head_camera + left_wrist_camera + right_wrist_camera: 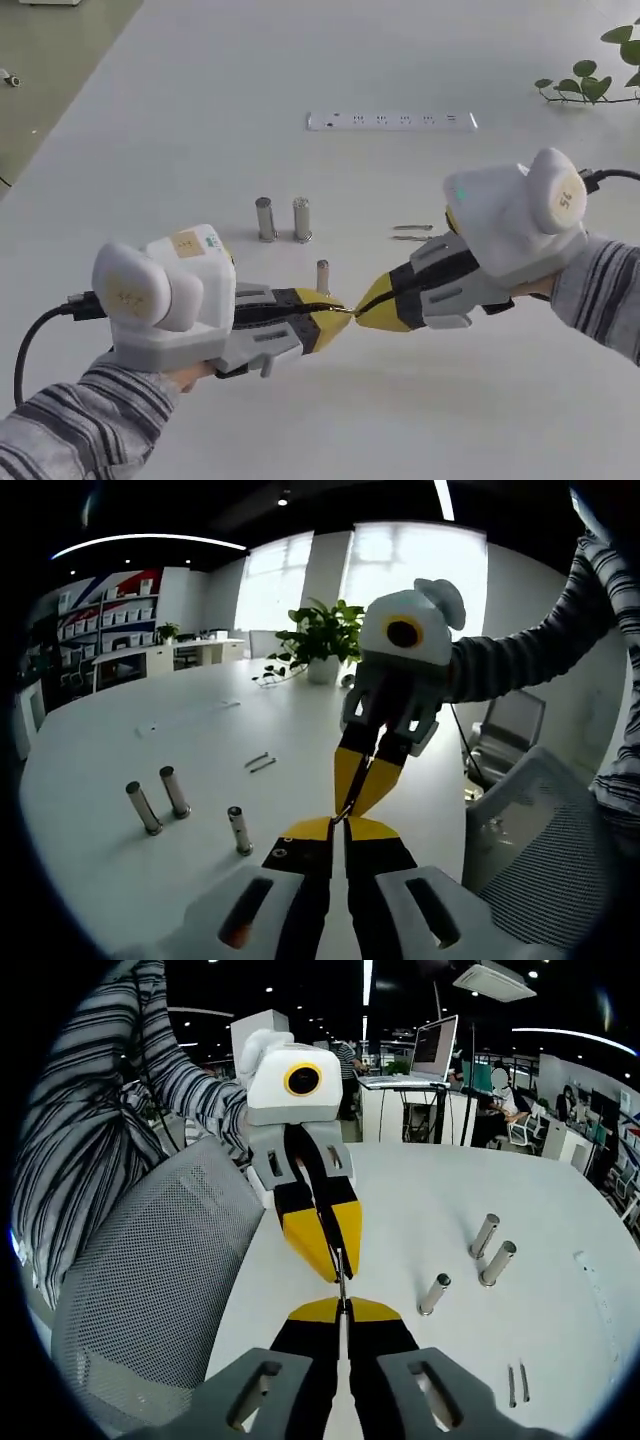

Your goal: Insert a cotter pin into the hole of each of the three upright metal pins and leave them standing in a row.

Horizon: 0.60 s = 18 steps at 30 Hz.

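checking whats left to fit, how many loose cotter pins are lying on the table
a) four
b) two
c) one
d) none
b: in the head view two loose cotter pins lie side by side on the table, to the right of the upright metal pins, while a third cotter pin is pinched between the left claw and the right claw.

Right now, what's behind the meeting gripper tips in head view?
One metal pin stands upright there, base covered by the left gripper, which shares a cotter pin with the right gripper. Two more pins stand farther back.
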Tool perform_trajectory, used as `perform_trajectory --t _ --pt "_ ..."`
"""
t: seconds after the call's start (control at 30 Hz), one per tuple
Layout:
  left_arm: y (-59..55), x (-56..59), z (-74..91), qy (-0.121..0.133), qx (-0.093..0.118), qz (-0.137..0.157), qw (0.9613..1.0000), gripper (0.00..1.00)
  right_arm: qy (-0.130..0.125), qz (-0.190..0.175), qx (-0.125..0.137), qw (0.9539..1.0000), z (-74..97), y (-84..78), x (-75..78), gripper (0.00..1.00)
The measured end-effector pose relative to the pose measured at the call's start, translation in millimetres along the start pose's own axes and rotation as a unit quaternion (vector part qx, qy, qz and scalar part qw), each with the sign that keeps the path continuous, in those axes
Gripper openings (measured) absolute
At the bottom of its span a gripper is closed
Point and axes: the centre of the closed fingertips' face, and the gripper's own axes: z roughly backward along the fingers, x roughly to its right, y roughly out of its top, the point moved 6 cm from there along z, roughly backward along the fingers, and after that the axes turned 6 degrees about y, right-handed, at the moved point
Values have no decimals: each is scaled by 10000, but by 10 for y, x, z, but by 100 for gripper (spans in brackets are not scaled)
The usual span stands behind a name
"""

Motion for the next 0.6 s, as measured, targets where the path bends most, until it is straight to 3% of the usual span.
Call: perform_trajectory --t 0.23,0.6 --pt "-78 -33 -7 194 -56 -9 9998 6 -211 112 -267 9994 34 -35 93 0" --pt "-113 -173 -65 898 124 -92 9958 27 -544 -29 -730 9958 24 -188 313 0"
